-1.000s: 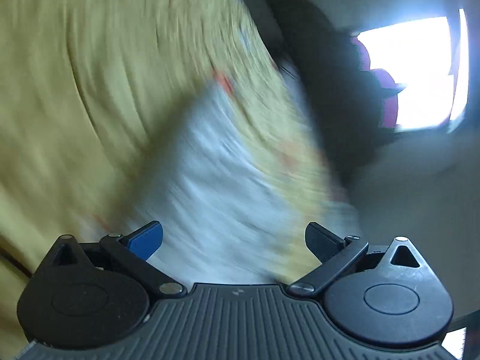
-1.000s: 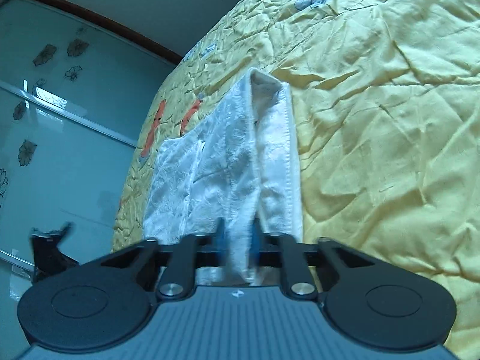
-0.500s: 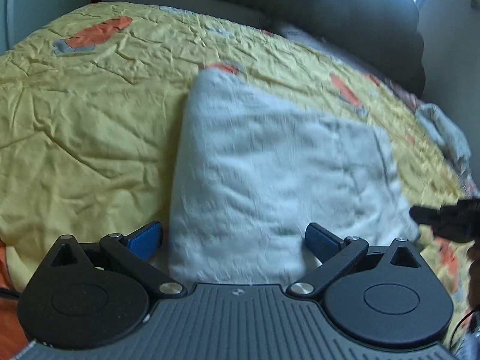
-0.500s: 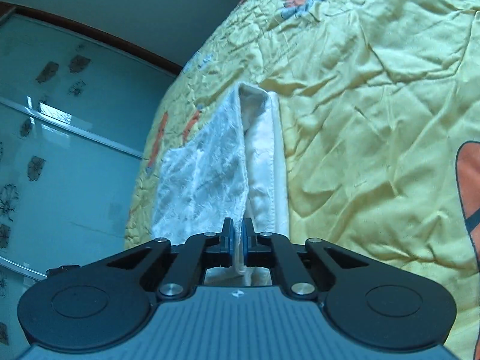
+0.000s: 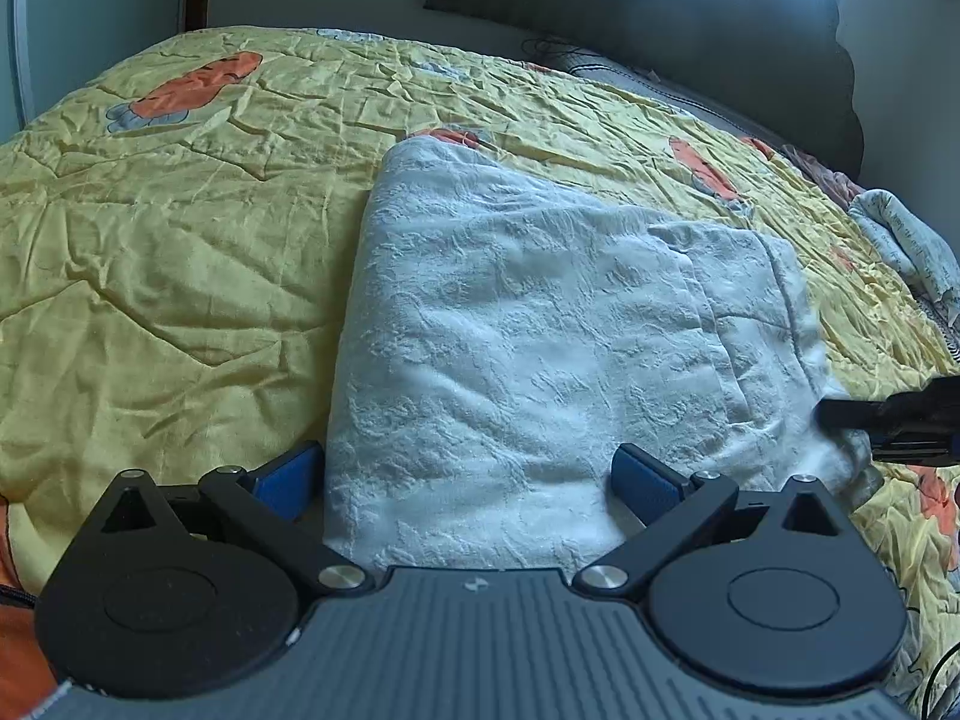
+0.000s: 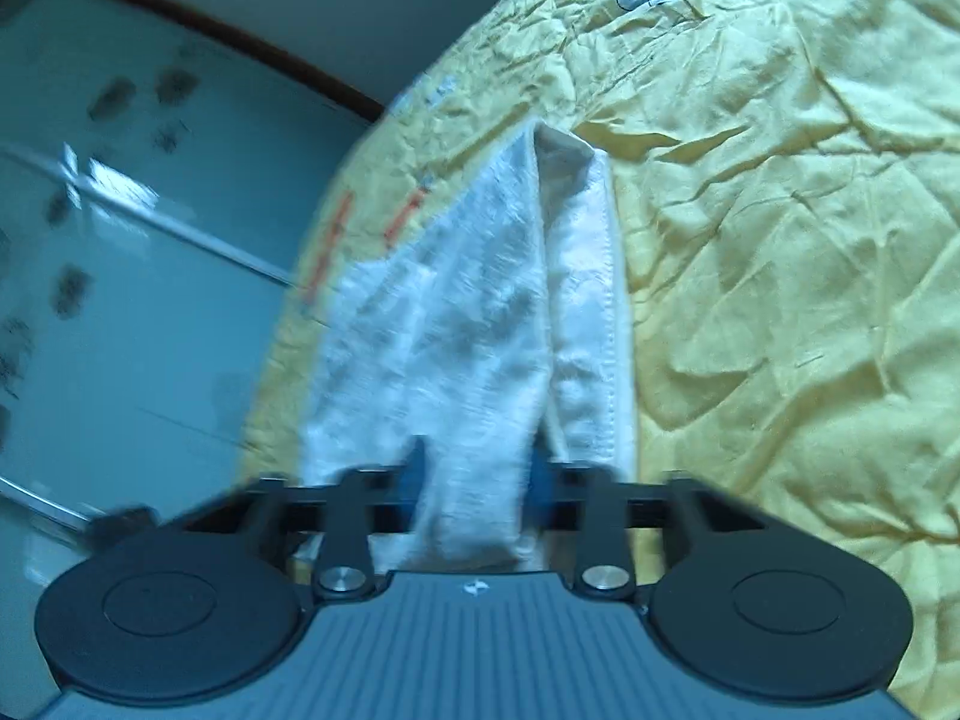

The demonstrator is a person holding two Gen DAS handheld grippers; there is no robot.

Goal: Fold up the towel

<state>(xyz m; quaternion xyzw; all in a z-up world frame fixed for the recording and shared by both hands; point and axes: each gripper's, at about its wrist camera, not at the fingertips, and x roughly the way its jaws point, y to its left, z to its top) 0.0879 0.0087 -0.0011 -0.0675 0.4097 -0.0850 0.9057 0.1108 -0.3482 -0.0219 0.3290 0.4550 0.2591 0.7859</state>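
A white textured towel (image 5: 510,330) lies folded on a yellow bedspread (image 5: 180,240). My left gripper (image 5: 468,474) is open, and its blue-padded fingers straddle the towel's near edge without pinching it. At the towel's right corner the right gripper (image 5: 888,420) shows as a dark shape. In the right wrist view the towel (image 6: 480,330) runs away from me as a layered fold. There, the right gripper (image 6: 477,474) has its jaws partly spread, with a thick fold of towel filling the gap between them. The image is blurred.
The bedspread (image 6: 780,300) is wrinkled, with orange cartoon prints. A dark padded headboard (image 5: 660,30) stands at the far end. A patterned cloth (image 5: 900,234) lies at the bed's right edge. Frosted glass sliding doors (image 6: 120,300) stand beyond the bed.
The left gripper swung round and settled low over the towel's near edge. The right gripper's jaws, pinched tight on the towel half a second ago, have spread apart.
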